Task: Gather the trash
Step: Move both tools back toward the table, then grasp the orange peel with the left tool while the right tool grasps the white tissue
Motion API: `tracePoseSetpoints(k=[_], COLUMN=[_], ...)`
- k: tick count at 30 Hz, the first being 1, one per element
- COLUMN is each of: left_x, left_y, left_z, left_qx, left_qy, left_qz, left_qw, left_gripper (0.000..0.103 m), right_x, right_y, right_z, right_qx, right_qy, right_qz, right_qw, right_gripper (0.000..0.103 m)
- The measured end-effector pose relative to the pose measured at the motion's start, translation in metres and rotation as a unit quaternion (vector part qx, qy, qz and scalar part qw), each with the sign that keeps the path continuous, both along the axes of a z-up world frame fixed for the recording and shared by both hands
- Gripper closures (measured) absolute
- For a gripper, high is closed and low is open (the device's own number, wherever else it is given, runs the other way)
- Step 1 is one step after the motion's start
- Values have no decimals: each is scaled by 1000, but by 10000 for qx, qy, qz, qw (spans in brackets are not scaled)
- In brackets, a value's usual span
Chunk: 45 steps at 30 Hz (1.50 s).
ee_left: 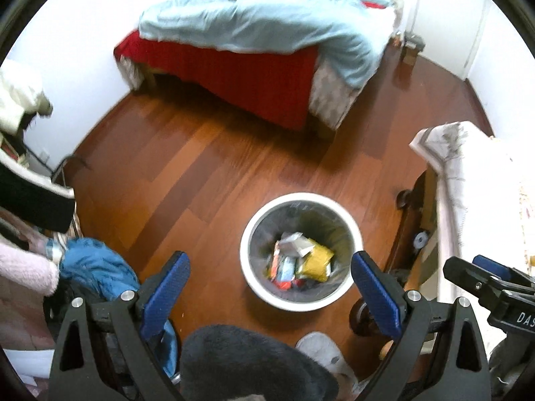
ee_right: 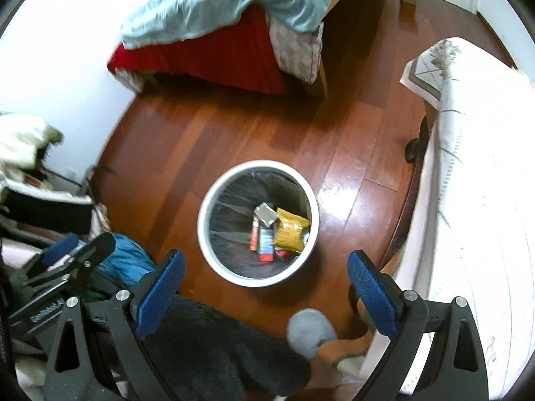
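The left gripper [ee_left: 271, 287] hangs above the wooden floor [ee_left: 187, 180] with its blue-padded fingers [ee_left: 165, 289] spread wide and nothing between them; the right gripper [ee_right: 265, 285] is spread the same way, its fingers [ee_right: 160, 292] grasping nothing. Just ahead of both finger pairs stands a round white trash bin [ee_right: 204, 230] lined with a dark bag. In the left wrist view it sits between the fingertips, nearer the right finger; in the right wrist view it sits ahead and between them. Inside the bin lies the collected trash: a yellow snack packet [ee_right: 290, 229], a crumpled silver wrapper [ee_right: 265, 215] touching it, and a red-and-blue wrapper [ee_right: 264, 242] beside them. Far beyond the fingers is a bed [ee_left: 234, 67] with a red sheet and a light blue blanket [ee_left: 267, 16]. Left of the left fingers lies a blue garment [ee_left: 97, 267]. Right of the right fingers is a worktop under a white patterned cloth [ee_right: 468, 183]. Below the fingers a grey slipper [ee_right: 311, 330] rests on the floor.
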State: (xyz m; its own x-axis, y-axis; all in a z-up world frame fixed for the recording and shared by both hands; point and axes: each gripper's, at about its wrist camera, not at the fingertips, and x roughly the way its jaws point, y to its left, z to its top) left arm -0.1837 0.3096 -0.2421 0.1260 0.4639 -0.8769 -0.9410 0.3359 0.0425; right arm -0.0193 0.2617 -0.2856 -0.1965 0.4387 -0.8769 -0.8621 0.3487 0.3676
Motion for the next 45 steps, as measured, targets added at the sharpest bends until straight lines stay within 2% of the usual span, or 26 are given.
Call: tracePoseSetpoints(k=[2,5,10,13,16,19,21,22,25,28,30,31,33,35,36,38,41,43,44,45], left_x=[27,72,183,259,329,385,414,426,450,463,468,469,472,478,479,487,495,498,500,501], left_y=[-11,-26,-53,-73,-89,-106,-114,-117,-124,-130,-133,-137,-143,-148,-152,-163,-170,-171,-170,-168], left_z=[15,19,-6,-32,-62,-87,-98,-101,-106,-109,-109,-108,-106,-102,-99,-95,-94,-96,-97,-98], left_qx=[176,231,-139,-294,-559,-806,-840,-841,-797,-801,-788,-782,-750,-761,-751,-687,-722,-732,-704,-681], left_qy=[-24,-60,-133,37,269,456,606,648,730,766,776,770,743,651,606,551,521,547,567,599], left_qz=[-176,-479,-1233,-1703,-2119,-2425,-2560,-2606,-2705,-2765,-2811,-2835,-2888,-2979,-3032,-3195,-3231,-3178,-3154,-3139], left_qw=[9997,9986,9922,9849,9753,9657,9611,9596,9566,9546,9533,9527,9515,9493,9480,9435,9422,9437,9447,9451], left_gripper=[4,4,4,4,4,4,4,4,4,4,4,4,4,4,4,4,4,4,4,4], right_x=[18,57,159,237,321,397,437,450,477,489,490,489,486,484,483,482,486,491,493,494], right_y=[-15,-45,-114,-165,-216,-260,-283,-288,-295,-287,-283,-284,-285,-291,-297,-310,-322,-317,-313,-309], right_z=[13,29,34,32,25,9,-3,-8,-24,-42,-54,-54,-49,-40,-35,-29,-33,-40,-44,-49], right_qx=[116,205,42,-44,-155,-289,-275,-292,-256,-370,-379,-328,-162,-41,5,56,375,248,171,142], right_qy=[93,137,-31,-139,-288,-256,-82,-8,195,358,401,354,274,194,110,80,581,696,726,795], right_qz=[-147,-431,-1384,-2191,-3042,-3729,-4009,-4073,-4115,-3948,-3888,-3884,-3910,-3970,-4004,-4058,-4123,-4126,-4129,-4093], right_qw=[9998,9988,9904,9756,9521,9271,9157,9128,9108,9173,9197,9202,9198,9176,9163,9139,9084,9079,9077,9088], right_gripper=[4,4,4,4,4,7,27,31,33,39,63,64,74,88,100,100,99,94,76,46])
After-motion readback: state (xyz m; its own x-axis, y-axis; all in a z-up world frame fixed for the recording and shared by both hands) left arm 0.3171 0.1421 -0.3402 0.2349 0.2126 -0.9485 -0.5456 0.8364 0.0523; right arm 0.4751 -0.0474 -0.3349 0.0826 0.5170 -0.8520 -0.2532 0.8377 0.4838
